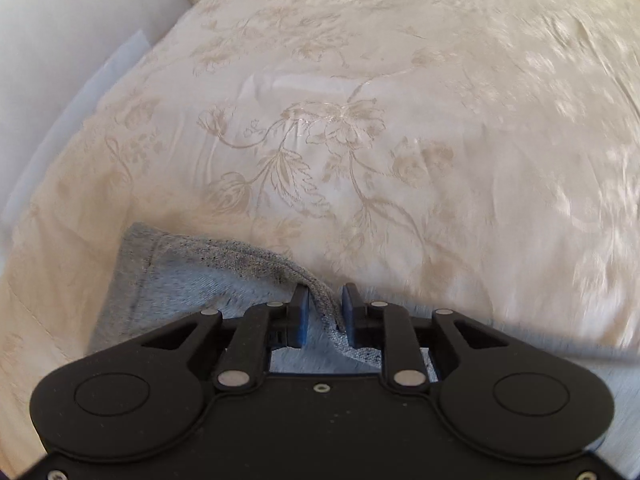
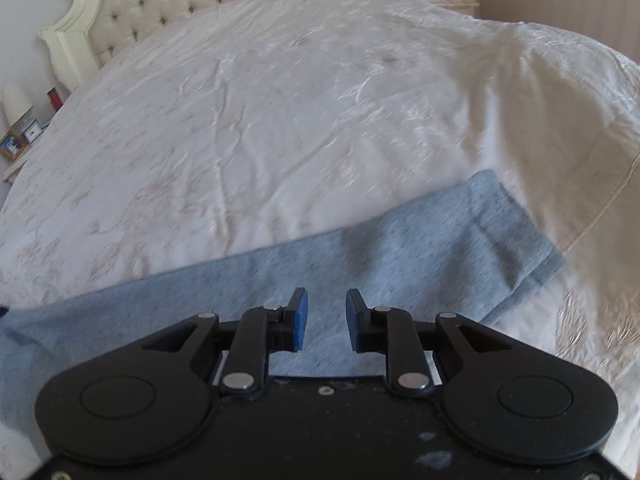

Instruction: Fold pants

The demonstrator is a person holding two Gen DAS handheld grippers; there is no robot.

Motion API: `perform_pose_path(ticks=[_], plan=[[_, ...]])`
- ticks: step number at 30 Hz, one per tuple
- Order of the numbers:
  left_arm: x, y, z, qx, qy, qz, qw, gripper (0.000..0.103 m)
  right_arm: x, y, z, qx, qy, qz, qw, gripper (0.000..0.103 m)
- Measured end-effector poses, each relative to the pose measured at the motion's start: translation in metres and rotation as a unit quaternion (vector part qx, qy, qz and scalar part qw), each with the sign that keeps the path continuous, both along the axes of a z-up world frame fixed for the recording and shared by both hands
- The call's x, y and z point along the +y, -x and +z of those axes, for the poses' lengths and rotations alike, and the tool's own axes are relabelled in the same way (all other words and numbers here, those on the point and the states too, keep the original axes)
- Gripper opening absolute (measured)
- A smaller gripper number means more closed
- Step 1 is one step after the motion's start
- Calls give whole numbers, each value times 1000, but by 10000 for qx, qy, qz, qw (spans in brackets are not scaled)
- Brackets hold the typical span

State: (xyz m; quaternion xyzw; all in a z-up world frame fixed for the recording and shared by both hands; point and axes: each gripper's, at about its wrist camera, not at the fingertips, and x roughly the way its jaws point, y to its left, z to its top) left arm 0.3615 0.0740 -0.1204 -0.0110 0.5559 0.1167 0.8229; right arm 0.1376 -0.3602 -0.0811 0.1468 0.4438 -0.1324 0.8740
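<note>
**Grey-blue knit on a cream bedspread**

Grey-blue pants (image 2: pixel 360 256) lie on the bed, spread over a cream bedspread (image 2: pixel 280 120) woven with a floral pattern. In the right wrist view one leg runs flat from lower left to the right, ending in a hemmed cuff near the bed's right side.

Left gripper (image 1: pixel 325 312): jaws partly parted, blue pads (image 1: pixel 301 316) on either side of a raised ridge of the pants (image 1: pixel 180 276). The ridge touches the left pad; a gap shows at the right pad. Cannot tell if the cloth is actually pinched. The fabric rises into a peak at the fingers and drops away to the left, with a seam line visible there. View is blurred.

Right gripper (image 2: pixel 324 316): jaws apart, holding nothing, above the flat leg around mid-length. Blurred; cannot tell if the tips touch the cloth.

Background, right wrist view: tufted headboard (image 2: pixel 168 0) at top left, nightstand (image 2: pixel 452 0) at top right.
</note>
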Motion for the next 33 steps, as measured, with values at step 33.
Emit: perform_pose_path(ticks=[33], plan=[[-208, 44, -67, 1102, 9, -1560, 9816, 37, -181, 23, -23, 276, 176, -727, 9968, 23]])
